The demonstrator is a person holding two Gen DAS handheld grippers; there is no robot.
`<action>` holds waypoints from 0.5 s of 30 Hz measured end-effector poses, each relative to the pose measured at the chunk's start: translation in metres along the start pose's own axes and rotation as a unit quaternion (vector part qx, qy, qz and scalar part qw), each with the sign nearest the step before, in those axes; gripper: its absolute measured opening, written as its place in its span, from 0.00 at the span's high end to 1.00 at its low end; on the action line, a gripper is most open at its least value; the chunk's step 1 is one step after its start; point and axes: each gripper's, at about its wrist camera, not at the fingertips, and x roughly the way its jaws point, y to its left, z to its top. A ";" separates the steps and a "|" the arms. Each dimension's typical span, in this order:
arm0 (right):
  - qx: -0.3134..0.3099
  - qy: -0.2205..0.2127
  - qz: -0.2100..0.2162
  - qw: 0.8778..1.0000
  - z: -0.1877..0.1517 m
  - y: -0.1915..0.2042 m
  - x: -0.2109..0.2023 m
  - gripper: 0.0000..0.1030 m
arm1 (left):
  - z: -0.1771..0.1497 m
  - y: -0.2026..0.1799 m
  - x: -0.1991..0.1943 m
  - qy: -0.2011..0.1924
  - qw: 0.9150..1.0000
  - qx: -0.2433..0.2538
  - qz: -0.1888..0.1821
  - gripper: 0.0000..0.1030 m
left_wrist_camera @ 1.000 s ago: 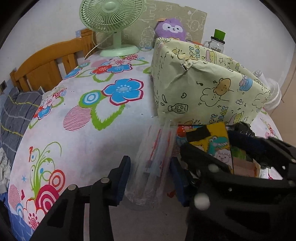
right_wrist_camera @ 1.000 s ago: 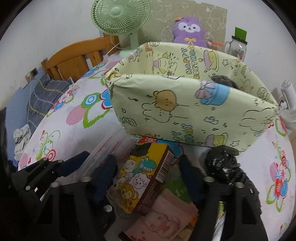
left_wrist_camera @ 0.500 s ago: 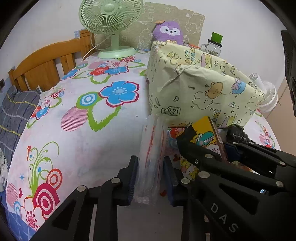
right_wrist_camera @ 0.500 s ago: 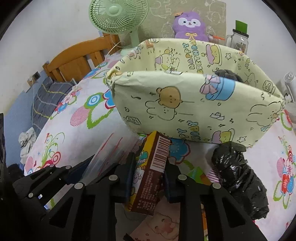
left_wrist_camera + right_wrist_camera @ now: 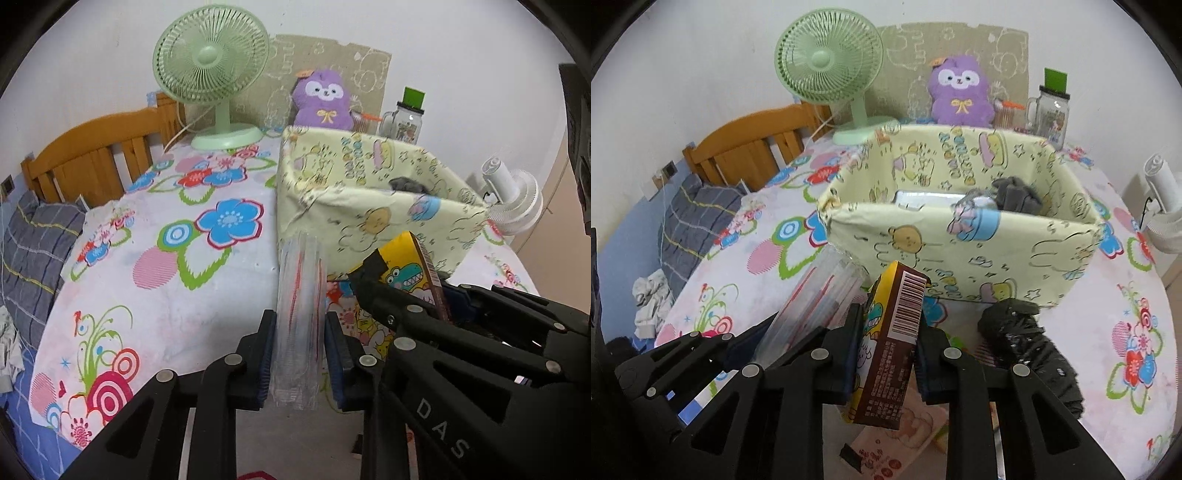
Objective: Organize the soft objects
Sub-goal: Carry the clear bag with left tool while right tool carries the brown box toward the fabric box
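My left gripper [image 5: 300,356] is shut on a clear plastic packet with red stripes [image 5: 300,310], held above the flowered tablecloth; the packet also shows in the right wrist view [image 5: 809,306]. My right gripper [image 5: 886,358] is shut on a brown and yellow cartoon box [image 5: 890,339], lifted and tilted; the box also shows in the left wrist view [image 5: 410,273]. Just beyond both stands a pale yellow cartoon-print fabric bin [image 5: 960,251] with a grey cloth [image 5: 1015,195] and a flat packet [image 5: 923,197] inside.
A black crumpled plastic bag [image 5: 1027,339] and pink packets [image 5: 905,435] lie on the table by my right gripper. A green fan [image 5: 831,62], purple plush [image 5: 960,92] and glass jar [image 5: 1051,110] stand at the back. A white fan [image 5: 513,199] stands right. A wooden headboard [image 5: 92,155] is left.
Both grippers closed on their items and lifted them: the left on the clear packet, the right on the cartoon box. Both views rose, so the bin's inside now shows.
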 end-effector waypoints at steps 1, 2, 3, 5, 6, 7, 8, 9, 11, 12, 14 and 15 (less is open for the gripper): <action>0.000 -0.004 0.000 1.000 0.000 0.000 -0.004 0.73 | 0.001 -0.002 -0.004 -0.004 1.000 0.001 0.000 0.76; 0.000 -0.007 -0.001 1.000 0.001 0.000 -0.007 0.73 | 0.001 -0.003 -0.007 -0.007 1.000 0.002 0.000 0.76; 0.000 -0.012 -0.001 1.000 0.001 -0.001 -0.012 0.73 | 0.002 -0.006 -0.011 -0.011 1.000 0.004 -0.001 0.76; 0.000 -0.020 -0.002 1.000 0.002 -0.002 -0.021 0.73 | 0.004 -0.009 -0.018 -0.018 1.000 0.006 0.000 0.76; 0.000 -0.023 -0.003 1.000 0.001 -0.003 -0.024 0.73 | 0.004 -0.012 -0.021 -0.022 1.000 0.008 0.000 0.76; 0.000 -0.028 -0.004 1.000 0.002 -0.004 -0.029 0.74 | 0.005 -0.014 -0.024 -0.025 1.000 0.009 0.000 0.76; 0.000 -0.032 -0.004 0.999 0.002 -0.004 -0.033 0.74 | 0.006 -0.016 -0.027 -0.028 1.000 0.010 -0.001 0.76; 0.000 -0.037 -0.006 0.999 0.003 -0.005 -0.039 0.74 | 0.007 -0.018 -0.031 -0.032 0.999 0.011 -0.001 0.76; -0.001 -0.046 -0.007 0.999 0.003 -0.006 -0.048 0.74 | 0.009 -0.023 -0.038 -0.040 0.999 0.014 -0.001 0.76; -0.001 -0.051 -0.008 0.999 0.004 -0.007 -0.054 0.74 | 0.010 -0.026 -0.042 -0.044 0.999 0.015 -0.002 0.76; 0.000 -0.058 -0.010 0.998 0.004 -0.009 -0.062 0.74 | 0.012 -0.031 -0.049 -0.051 0.999 0.018 -0.003 0.76; 0.001 -0.064 -0.011 0.998 0.005 -0.010 -0.068 0.74 | 0.013 -0.033 -0.051 -0.054 0.998 0.019 -0.004 0.76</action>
